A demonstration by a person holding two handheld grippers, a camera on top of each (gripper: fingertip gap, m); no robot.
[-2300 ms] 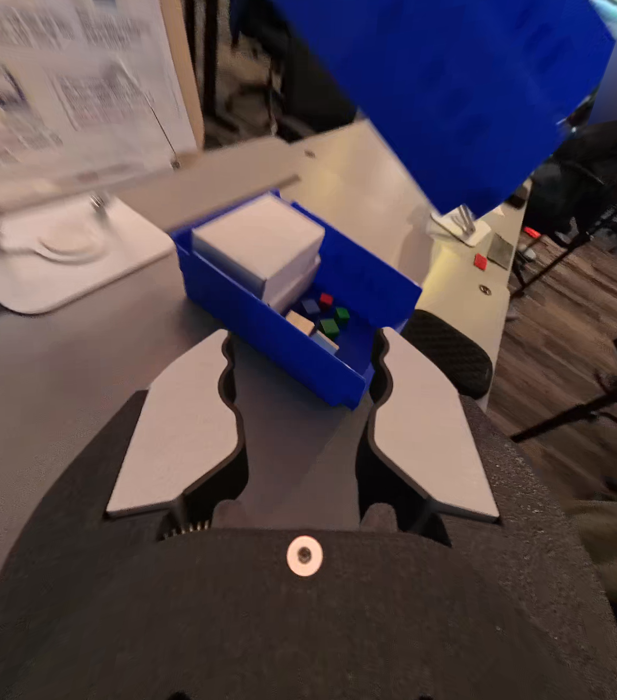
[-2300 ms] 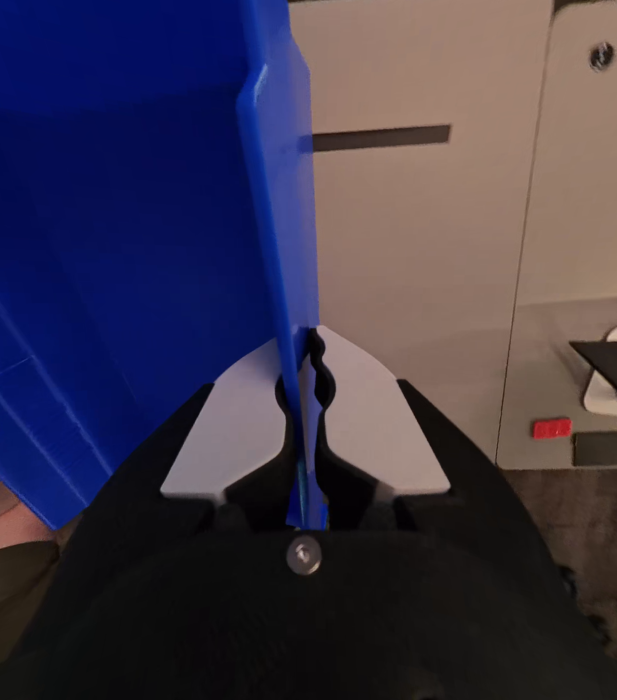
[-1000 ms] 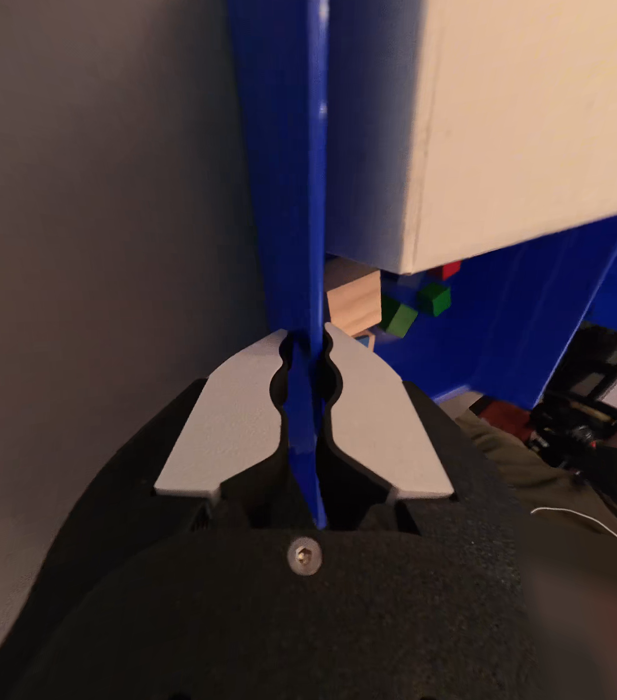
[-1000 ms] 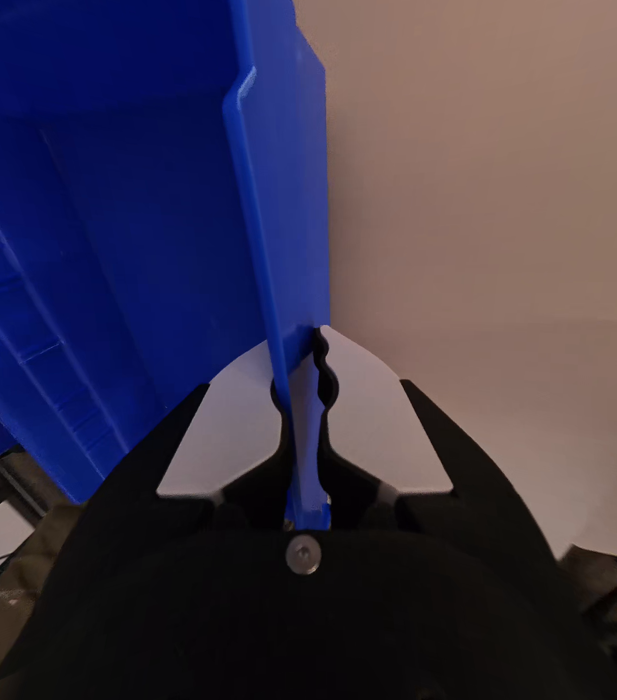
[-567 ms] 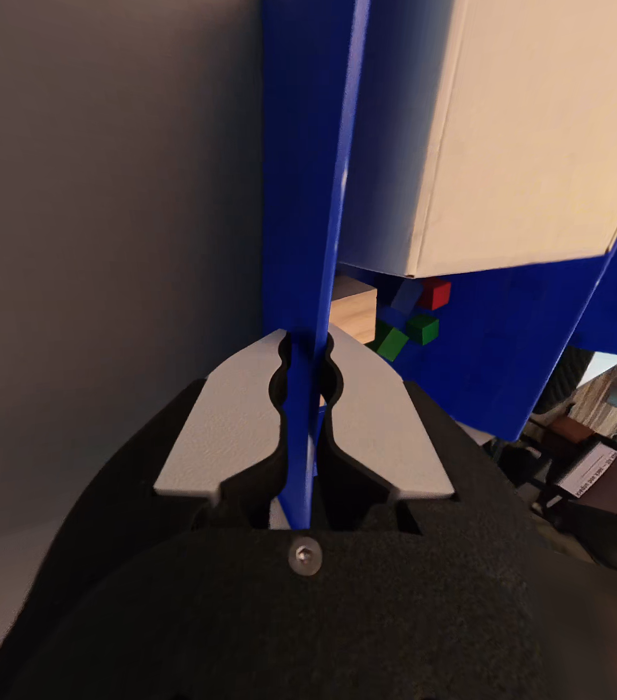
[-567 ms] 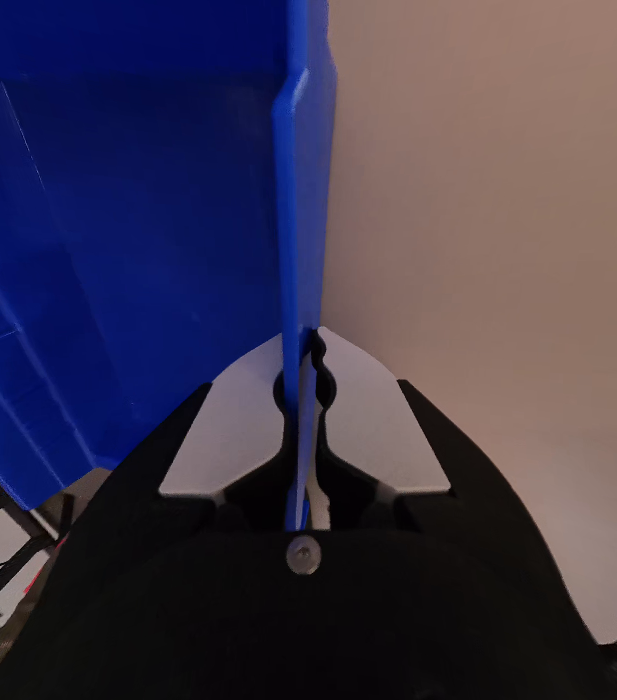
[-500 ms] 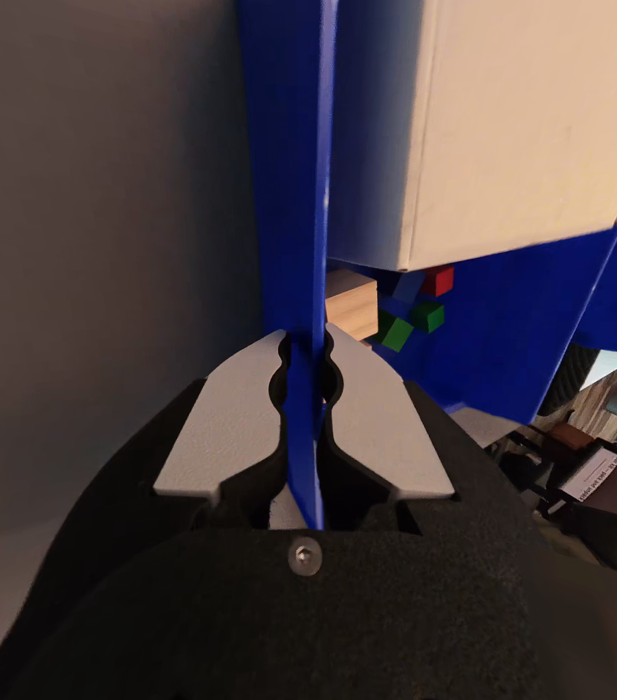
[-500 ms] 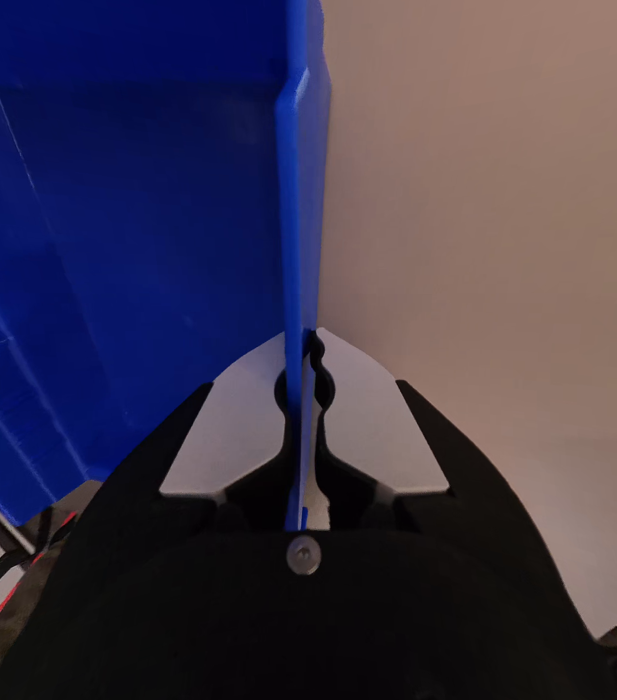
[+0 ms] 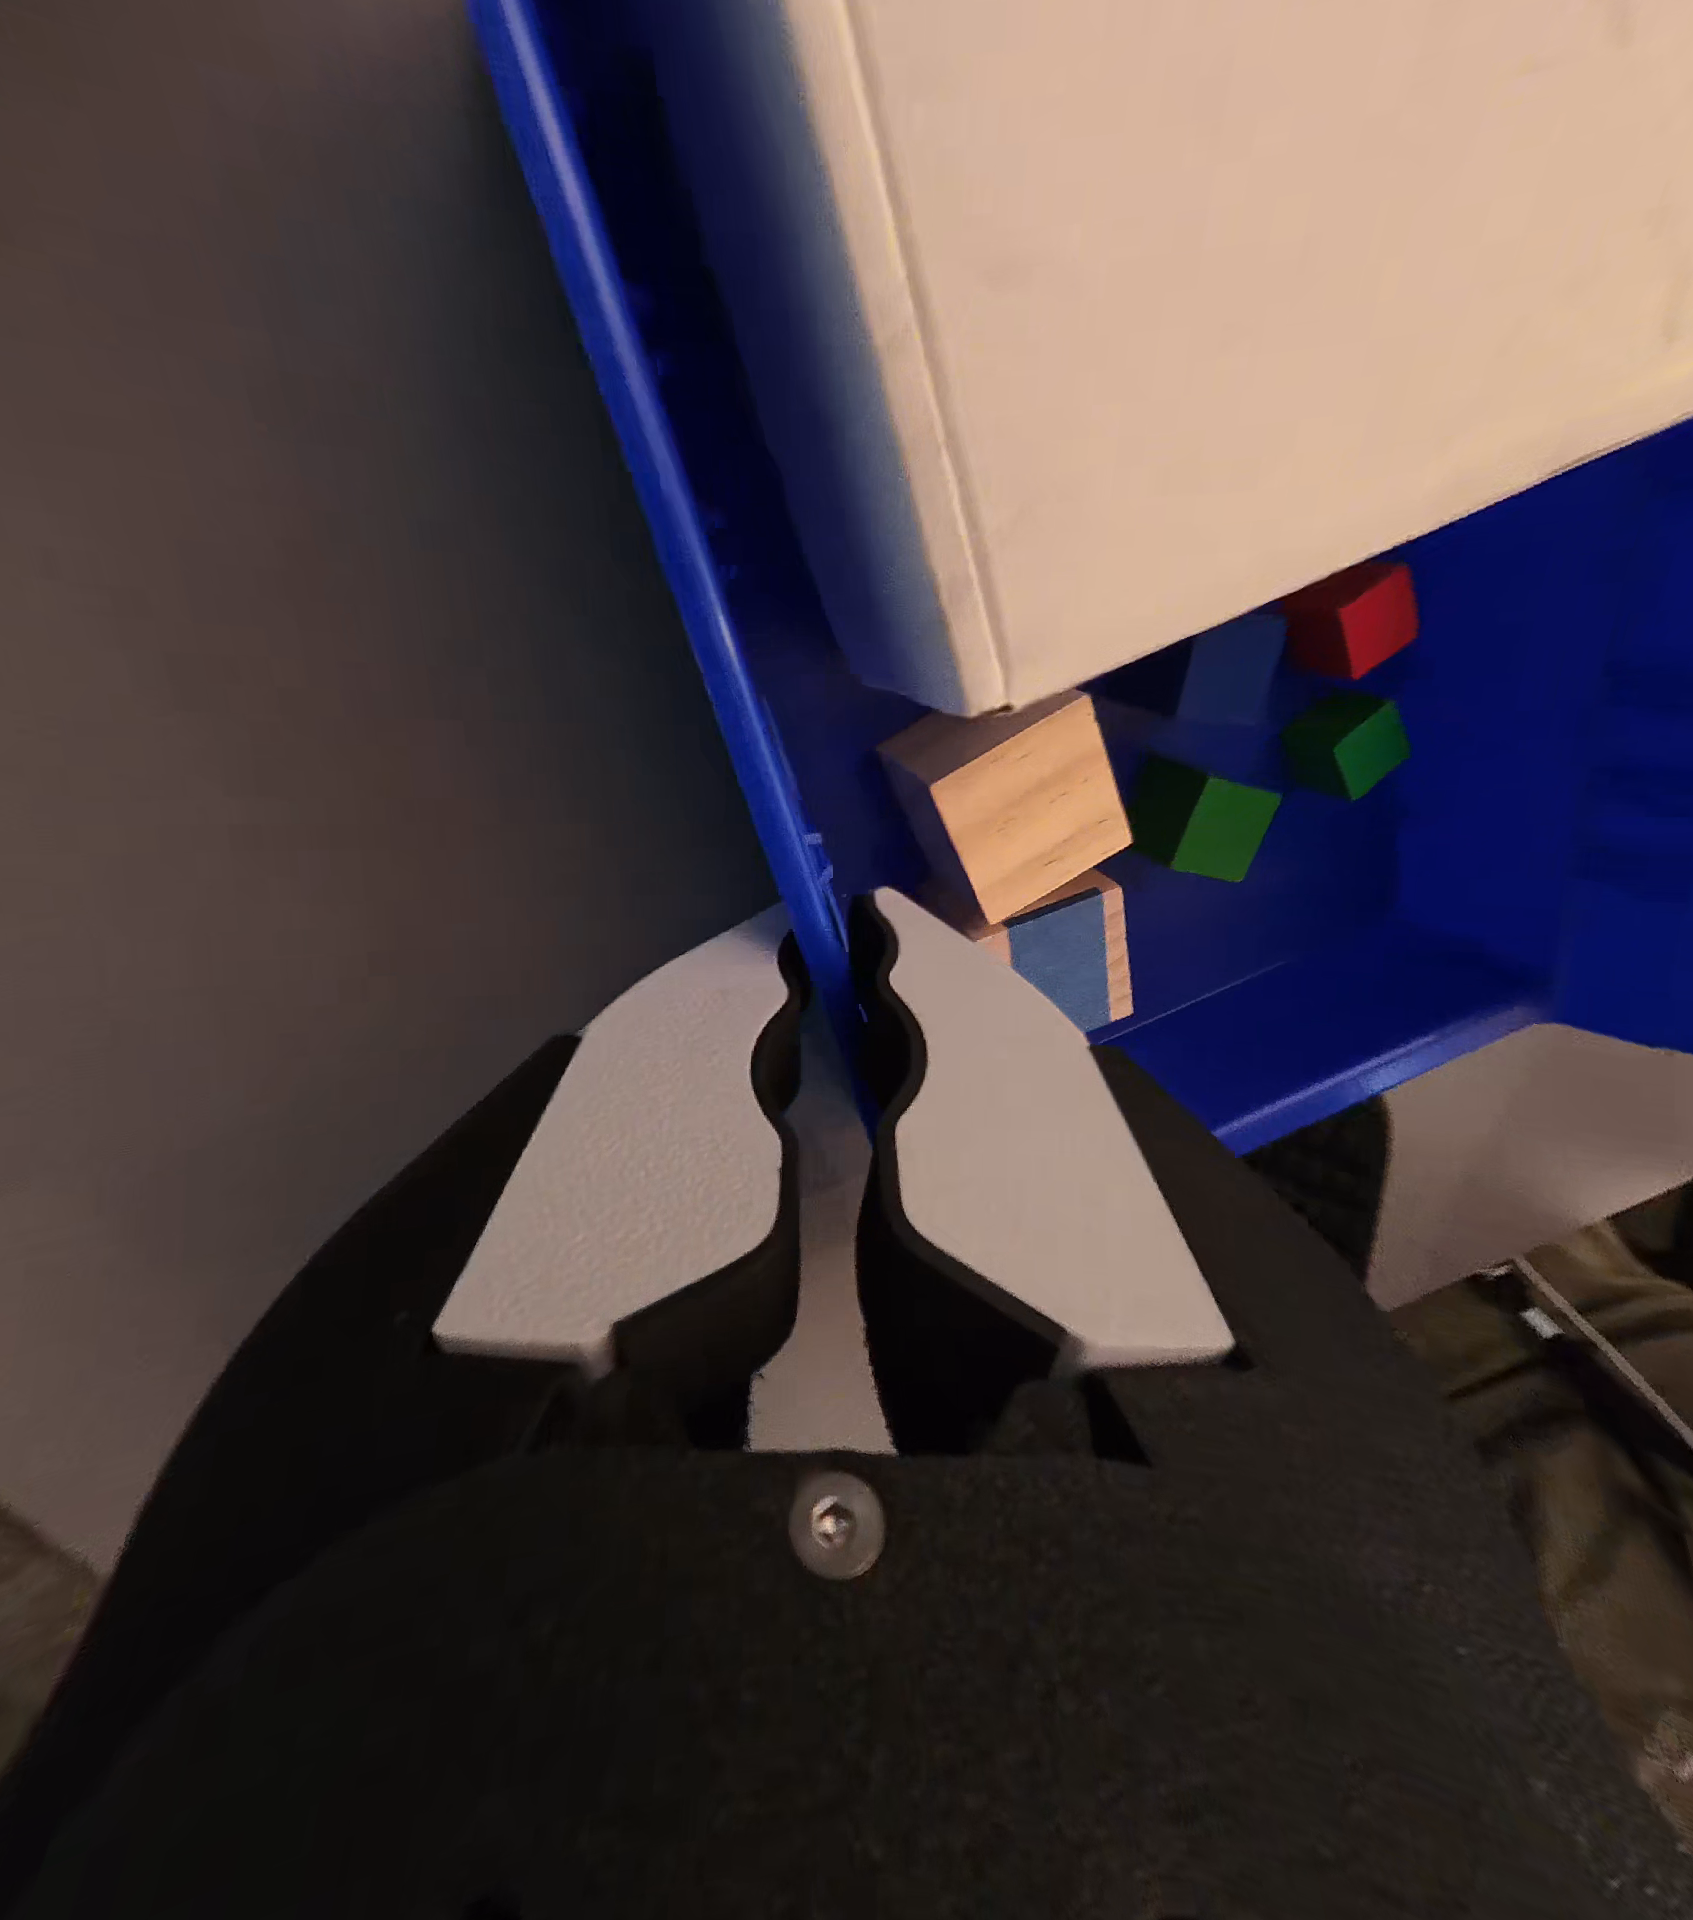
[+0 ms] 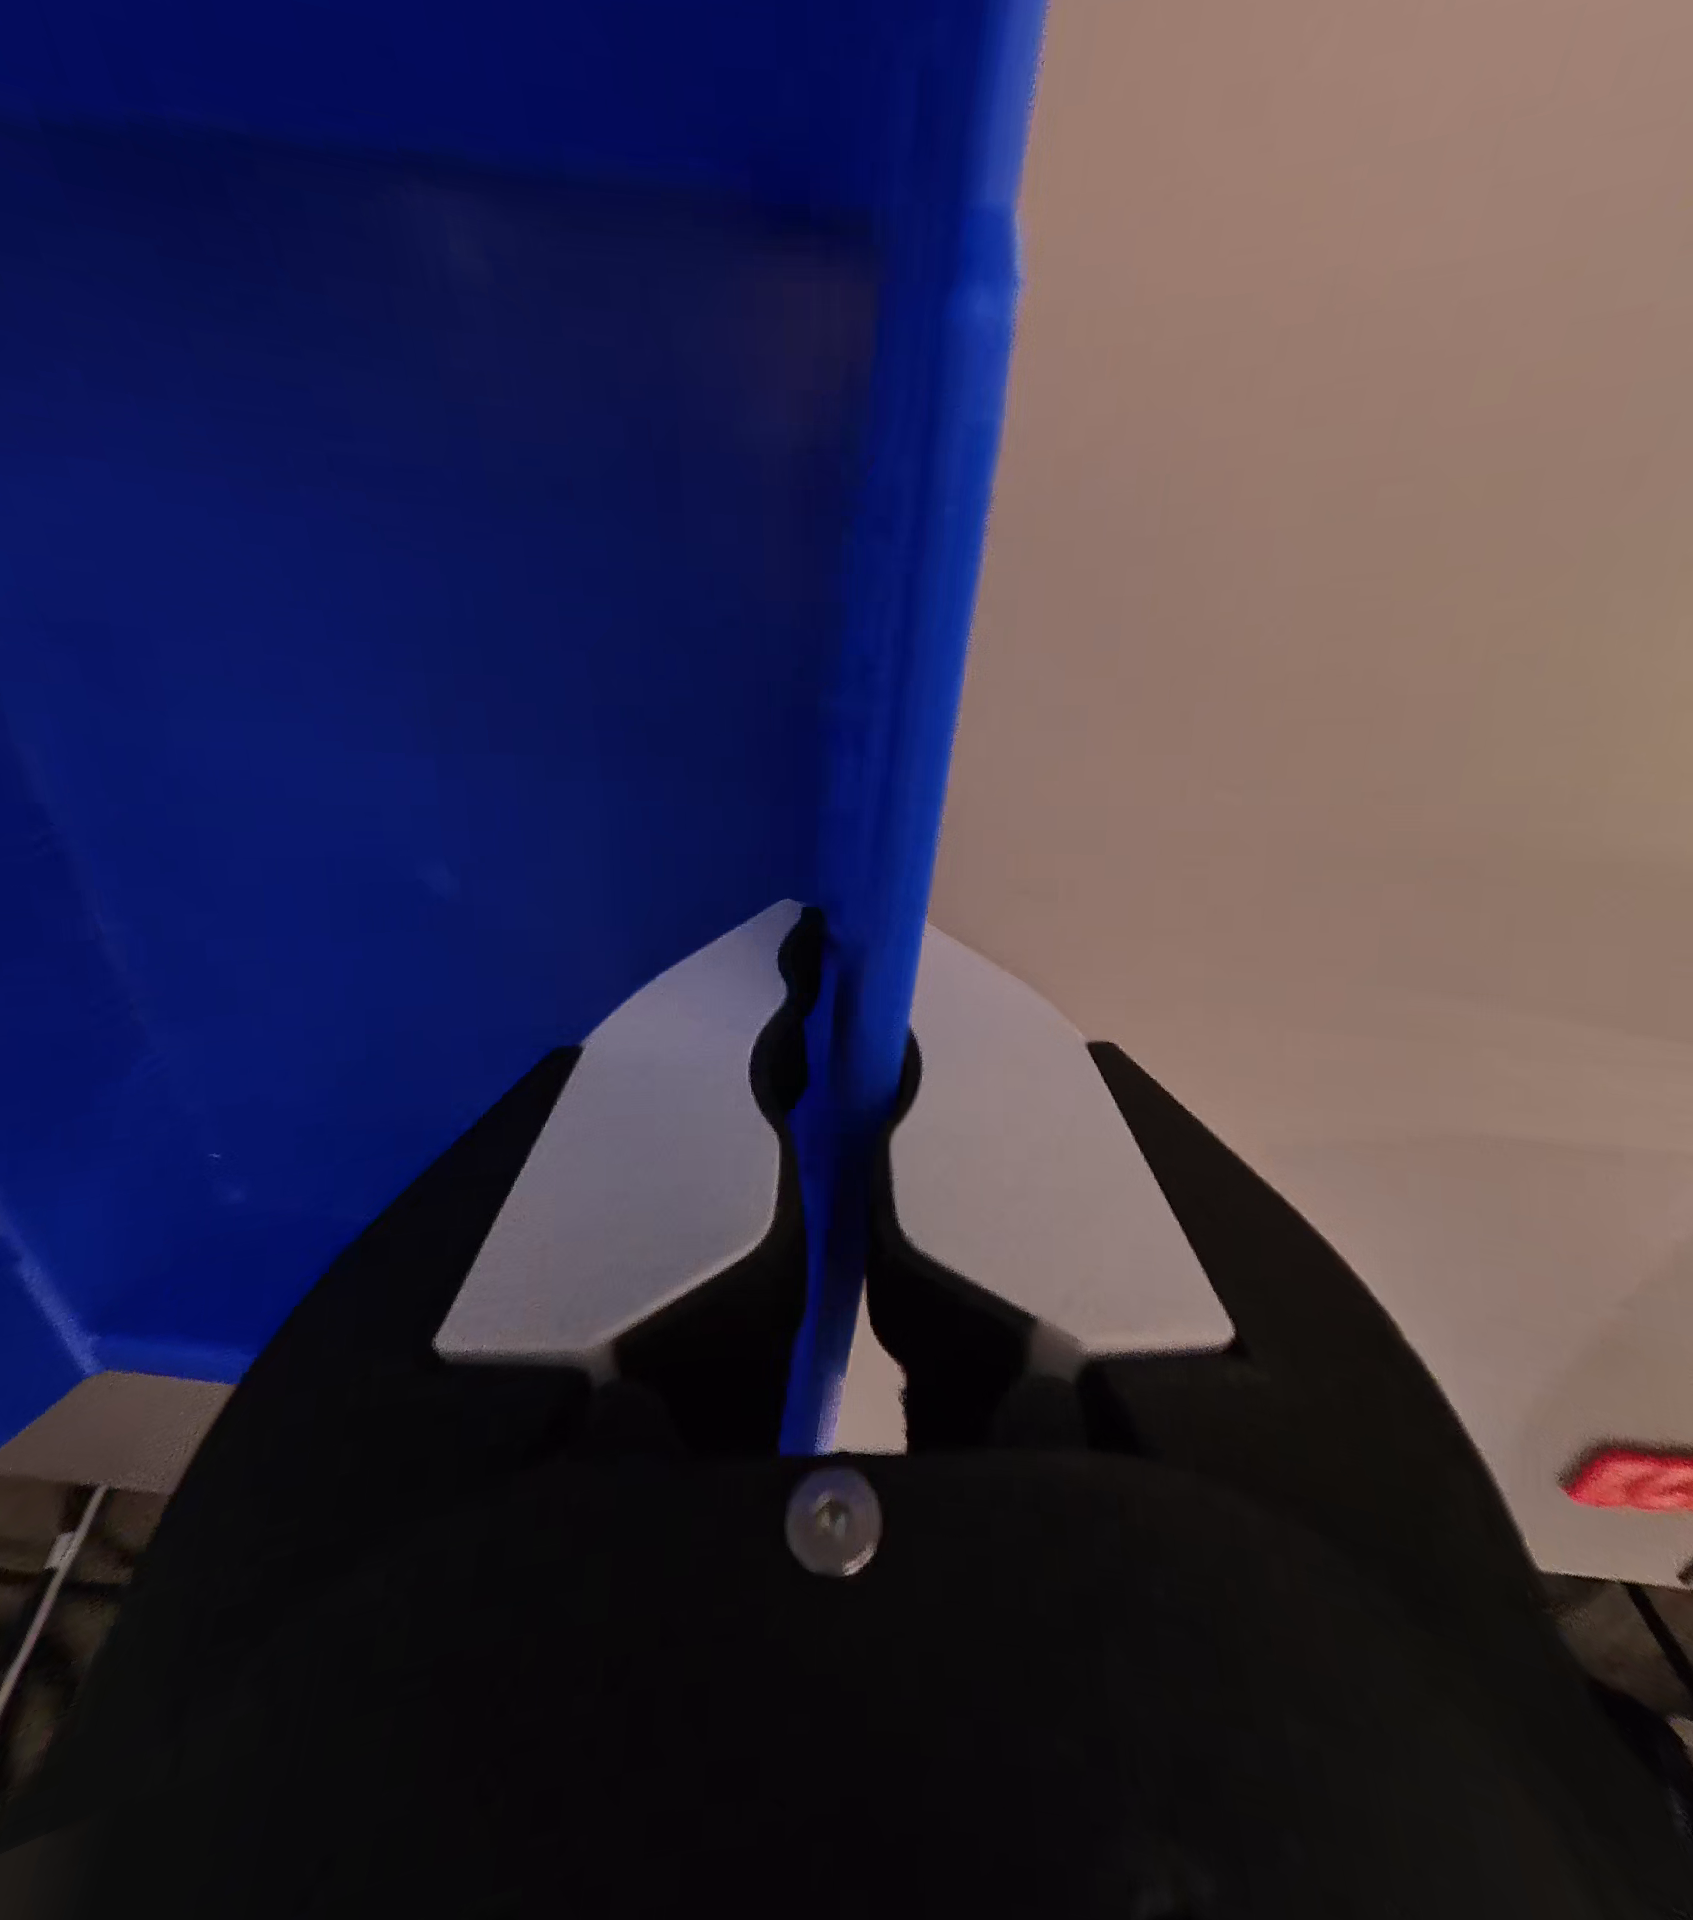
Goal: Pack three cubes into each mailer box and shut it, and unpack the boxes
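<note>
Left gripper [image 9: 837,925]: the tongs are clamped on the side wall of a blue plastic bin [image 9: 1507,1018], but only at their very tips; a second ago that wall ran deep between the fingers, down to the screw. The hold has slid toward the wall's end. In my judgement this grip is now marginal, or is being let go.

Right gripper [image 10: 857,935]: its tongs are clamped on the wall of a second blue plastic bin [image 10: 385,644], the wall seated fully between them, as it was half a second ago. That bin shows no contents here.

The loaded bin now sits askew across the left wrist view, where it stood straight before, and its contents are in fuller view. Both bins appear to be positioned over the grey table [image 9: 229,540] for the unpacking stage; no box has been opened yet.

Count in the left bin:
- one white cardboard mailer box [image 9: 1341,312] in view; whether another lies beneath it cannot be told from this angle
- one plain wooden cube [image 9: 1018,800]
- one blue-faced wooden cube [image 9: 1070,951]
- two green cubes [image 9: 1206,821]
- one red cube [image 9: 1356,618]
- one small blue cube [image 9: 1231,670], dim
</note>
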